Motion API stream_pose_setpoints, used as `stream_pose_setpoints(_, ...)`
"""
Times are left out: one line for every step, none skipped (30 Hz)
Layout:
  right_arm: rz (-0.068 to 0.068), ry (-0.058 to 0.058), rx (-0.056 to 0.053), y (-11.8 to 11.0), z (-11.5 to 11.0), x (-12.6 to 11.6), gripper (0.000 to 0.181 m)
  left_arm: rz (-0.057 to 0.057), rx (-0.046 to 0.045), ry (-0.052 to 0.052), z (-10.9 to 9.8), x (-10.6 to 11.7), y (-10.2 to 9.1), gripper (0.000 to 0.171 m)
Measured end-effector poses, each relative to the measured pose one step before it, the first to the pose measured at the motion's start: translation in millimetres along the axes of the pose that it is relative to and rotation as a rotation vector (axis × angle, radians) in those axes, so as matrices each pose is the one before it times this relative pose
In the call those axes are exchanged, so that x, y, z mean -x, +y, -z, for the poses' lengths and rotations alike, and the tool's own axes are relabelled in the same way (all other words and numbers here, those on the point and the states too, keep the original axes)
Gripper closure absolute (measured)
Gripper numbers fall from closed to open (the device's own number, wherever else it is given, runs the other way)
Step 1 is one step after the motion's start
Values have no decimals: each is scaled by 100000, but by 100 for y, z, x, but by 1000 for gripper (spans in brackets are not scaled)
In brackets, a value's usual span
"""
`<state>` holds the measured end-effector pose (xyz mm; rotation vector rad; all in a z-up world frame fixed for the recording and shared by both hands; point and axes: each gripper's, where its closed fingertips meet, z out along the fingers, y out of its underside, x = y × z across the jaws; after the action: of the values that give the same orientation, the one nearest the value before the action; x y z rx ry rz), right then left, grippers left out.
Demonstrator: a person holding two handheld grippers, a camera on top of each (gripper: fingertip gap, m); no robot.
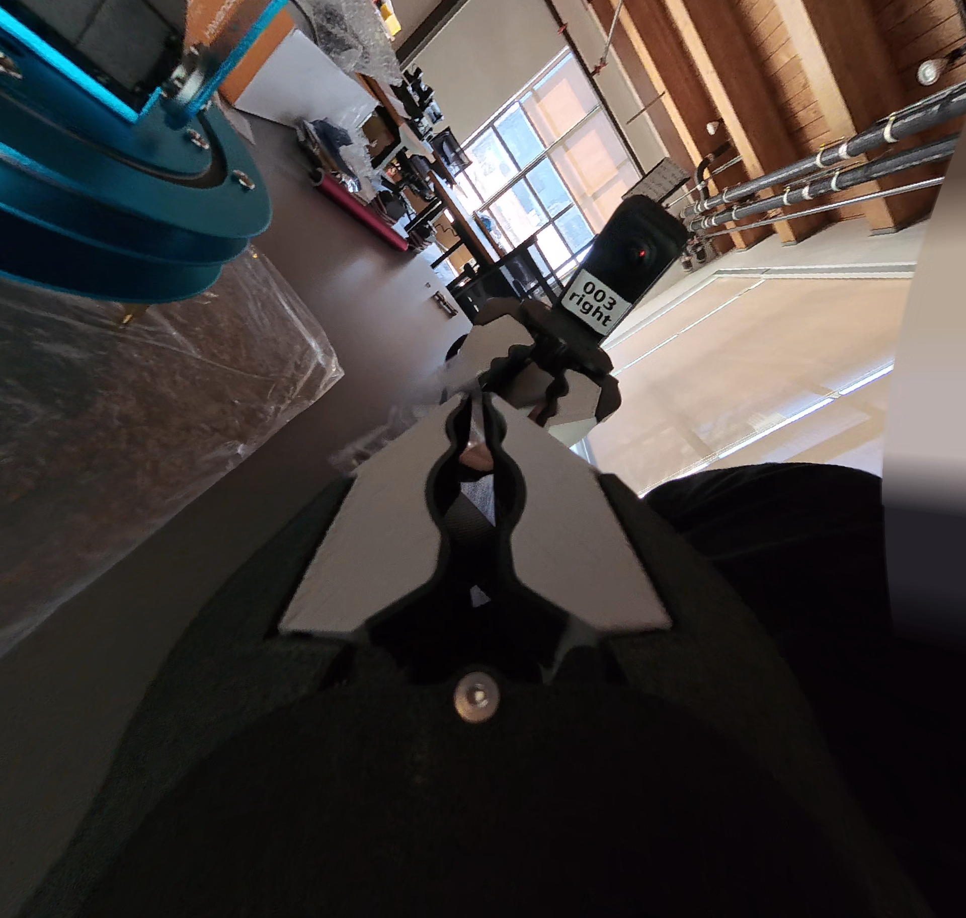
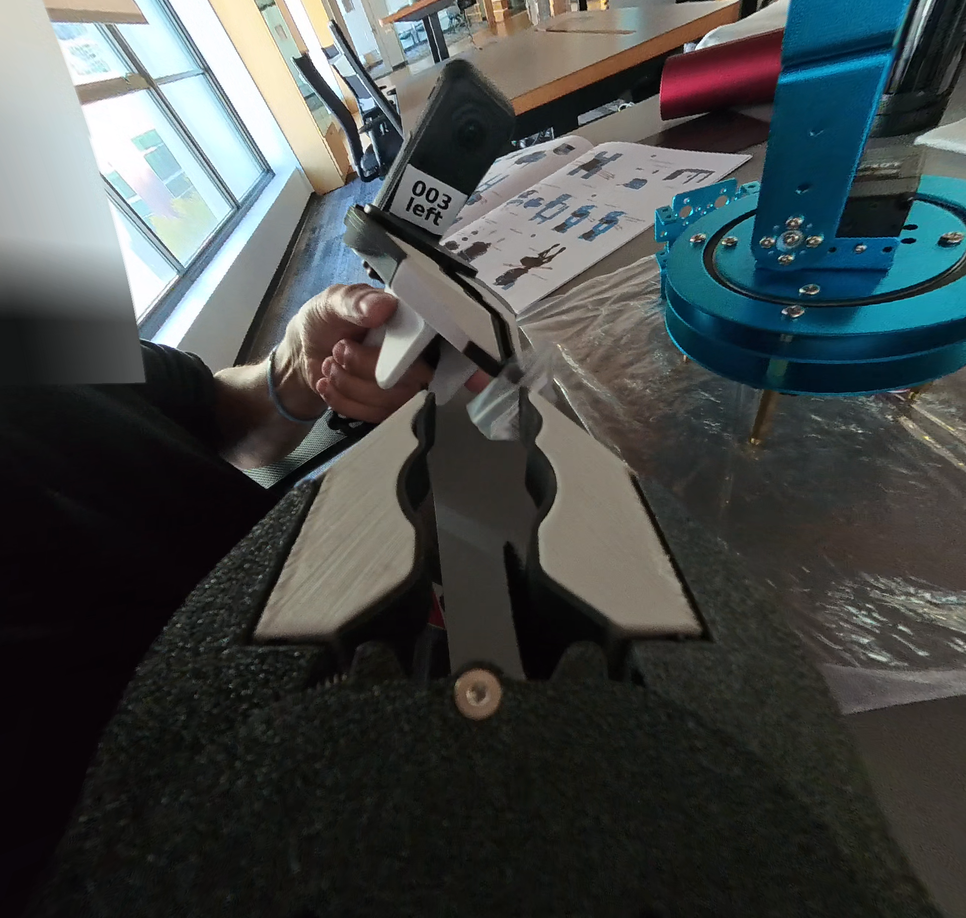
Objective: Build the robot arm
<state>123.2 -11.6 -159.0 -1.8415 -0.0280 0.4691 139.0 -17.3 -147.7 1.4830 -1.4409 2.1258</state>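
Note:
My left gripper (image 1: 473,401) has its jaws almost together. In the right wrist view it (image 2: 507,370) is held by a hand (image 2: 340,349) and pinches the top of a small clear plastic bag (image 2: 494,414). My right gripper (image 2: 475,404) is open, and the bag hangs between its fingertips, close to the right finger (image 2: 525,412). In the left wrist view the right gripper (image 1: 549,396) faces mine at close range, tips nearly meeting. Both are above the table edge, beside a blue metal turntable base (image 2: 815,286).
The blue base (image 1: 130,202) stands on brass legs over a clear plastic sheet (image 2: 705,474) on the dark table. An open instruction booklet (image 2: 575,202) and a red cylinder (image 2: 716,82) lie behind. Windows and office chairs are at the left. Both grippers' tips are close together, under 4 cm apart.

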Motion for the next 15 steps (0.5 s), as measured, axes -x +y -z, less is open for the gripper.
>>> stream_pose_setpoints(1057,849,121,18,-12,-38,151,-406,-145,-116,-30,-3,-6,168)
stream_pose_setpoints(2180,2153,223,23,-29,-146,153,-541,-285,-433,-13,31,-19,168)
stream_pose_setpoints(2950,2909,361,57,-39,-224,156,-405,-212,-580,-12,64,-20,169)
stream_pose_setpoints(2413,1219,666,104,-64,25,157,-656,131,-722,-24,99,48,170)
stream_pose_setpoints(1178,-356,1030,162,-89,170,156,-989,438,-1235,-31,187,100,171)
stream_pose_setpoints(277,-1303,937,154,-75,224,158,-926,364,-2298,-39,358,101,171)
stream_pose_setpoints(-675,-2991,-833,-89,-32,479,159,-864,196,-1981,-43,359,93,171)
stream_pose_setpoints(-1223,-1535,-1113,-153,-13,193,159,-332,238,-24,-65,75,113,171)
stream_pose_setpoints(-421,-173,-107,4,9,-61,161,589,8,696,-36,-25,66,171)
stream_pose_setpoints(314,578,126,67,25,-179,163,553,-253,172,-9,46,-9,171)
stream_pose_setpoints(242,844,465,147,-13,-227,163,146,-94,-176,-4,89,-25,171)
stream_pose_setpoints(169,1253,873,200,-39,-274,163,422,-76,-121,5,74,-21,171)
stream_pose_setpoints(514,1874,1057,199,-75,-290,161,854,-26,302,9,17,-7,171)
stream_pose_setpoints(1066,1726,963,162,-75,-217,162,924,210,308,4,7,29,171)
stream_pose_setpoints(998,1403,956,143,-74,-141,162,701,318,-392,-10,109,41,171)
